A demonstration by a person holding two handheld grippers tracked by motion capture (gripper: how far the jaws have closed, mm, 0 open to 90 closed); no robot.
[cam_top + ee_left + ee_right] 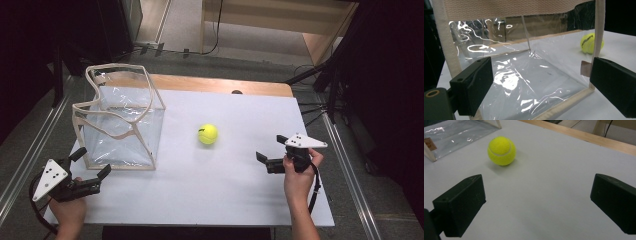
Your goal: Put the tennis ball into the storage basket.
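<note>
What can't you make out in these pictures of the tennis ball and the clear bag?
- Tennis ball print: left gripper view, crossed by the bag's trim strap and too small to read.
- Clear bag: right gripper view, cut off by the top and left edges.
- Brown tag: partly behind a jaw.

Left gripper (pixel 91 162) and right gripper (pixel 270 148), each hand-held, jaws wide apart.

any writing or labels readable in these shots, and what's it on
No text can be read in full.
Tennis ball: dark curved print on its felt in the left gripper view, too blurred to read; in the high view it is just a dark mark.
Clear bag: a small brown tag on its edge near the corner, no letters legible.
Left gripper, right gripper and white table: no lettering visible.
</note>
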